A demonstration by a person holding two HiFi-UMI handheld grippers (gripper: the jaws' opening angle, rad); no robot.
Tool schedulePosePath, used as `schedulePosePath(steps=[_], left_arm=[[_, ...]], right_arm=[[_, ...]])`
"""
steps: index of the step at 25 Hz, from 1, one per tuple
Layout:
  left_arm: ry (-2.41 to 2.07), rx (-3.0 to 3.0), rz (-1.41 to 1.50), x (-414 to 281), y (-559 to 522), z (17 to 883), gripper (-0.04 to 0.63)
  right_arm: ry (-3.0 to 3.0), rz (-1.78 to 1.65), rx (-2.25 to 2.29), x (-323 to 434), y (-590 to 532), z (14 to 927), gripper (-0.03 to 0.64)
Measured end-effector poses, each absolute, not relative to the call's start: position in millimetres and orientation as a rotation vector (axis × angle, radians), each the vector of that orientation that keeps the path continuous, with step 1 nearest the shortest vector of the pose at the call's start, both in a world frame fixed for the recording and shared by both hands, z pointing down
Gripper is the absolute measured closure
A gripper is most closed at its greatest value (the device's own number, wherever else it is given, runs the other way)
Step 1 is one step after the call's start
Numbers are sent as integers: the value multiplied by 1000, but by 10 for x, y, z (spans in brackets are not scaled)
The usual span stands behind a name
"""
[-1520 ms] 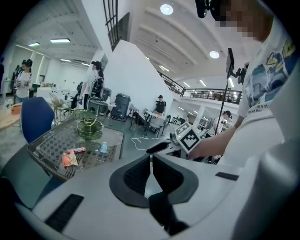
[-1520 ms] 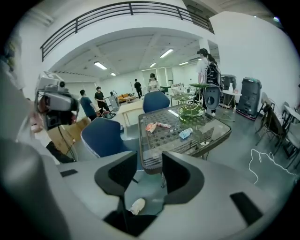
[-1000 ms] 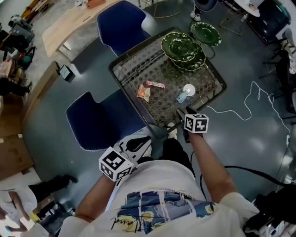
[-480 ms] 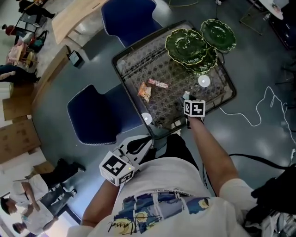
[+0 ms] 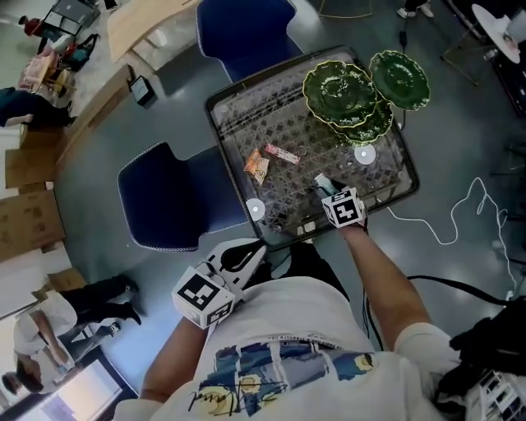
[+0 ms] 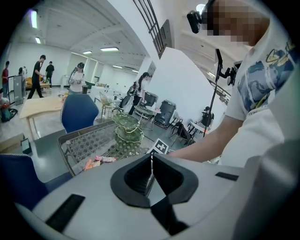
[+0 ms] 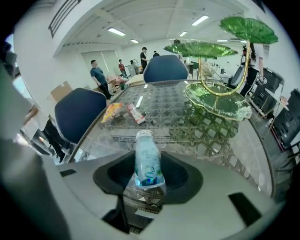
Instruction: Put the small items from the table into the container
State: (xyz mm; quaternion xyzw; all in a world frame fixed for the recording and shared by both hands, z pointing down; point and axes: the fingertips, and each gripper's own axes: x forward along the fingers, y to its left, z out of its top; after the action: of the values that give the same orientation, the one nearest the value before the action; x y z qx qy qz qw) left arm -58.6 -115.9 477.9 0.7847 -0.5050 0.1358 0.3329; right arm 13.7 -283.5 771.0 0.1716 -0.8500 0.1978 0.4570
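A small clear bottle (image 5: 322, 182) (image 7: 148, 161) with a blue label lies on the glass table (image 5: 223, 136) near its front edge. My right gripper (image 5: 326, 189) (image 7: 148, 182) points steeply down over it; its jaws are closing, the bottle lies between them, and a gap shows on each side. The green leaf-shaped tiered dish (image 5: 341, 89) (image 7: 216, 101) stands at the table's far right. An orange packet (image 5: 256, 166) (image 7: 110, 111) and a pink packet (image 5: 282, 152) (image 7: 136, 113) lie mid-table. My left gripper (image 5: 257, 248) (image 6: 151, 164) is shut and empty, off the table by my body.
Two blue chairs (image 5: 167, 197) (image 5: 246, 31) stand left of and behind the table. A white cable (image 5: 460, 215) trails on the floor at the right. A wooden desk (image 5: 144, 25) and people are farther off at the left.
My right gripper has come down and forward onto the table, and the bottle now lies between its jaws. The left gripper has shifted slightly and stays shut.
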Motion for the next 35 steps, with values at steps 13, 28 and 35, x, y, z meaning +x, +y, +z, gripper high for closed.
schedulePosePath(steps=[13, 28, 35], left_arm=[[-1338, 2152, 278, -451, -1471, 4531, 588], [-1538, 1994, 229, -765, -1037, 4499, 588], [-1577, 1938, 210, -912, -854, 4543, 588]], right_arm=[[-2379, 194, 421, -251, -3643, 5779, 439], [-2212, 145, 595, -732, -5013, 6056, 437], [-2162, 153, 603, -766, -5100, 6222, 437]])
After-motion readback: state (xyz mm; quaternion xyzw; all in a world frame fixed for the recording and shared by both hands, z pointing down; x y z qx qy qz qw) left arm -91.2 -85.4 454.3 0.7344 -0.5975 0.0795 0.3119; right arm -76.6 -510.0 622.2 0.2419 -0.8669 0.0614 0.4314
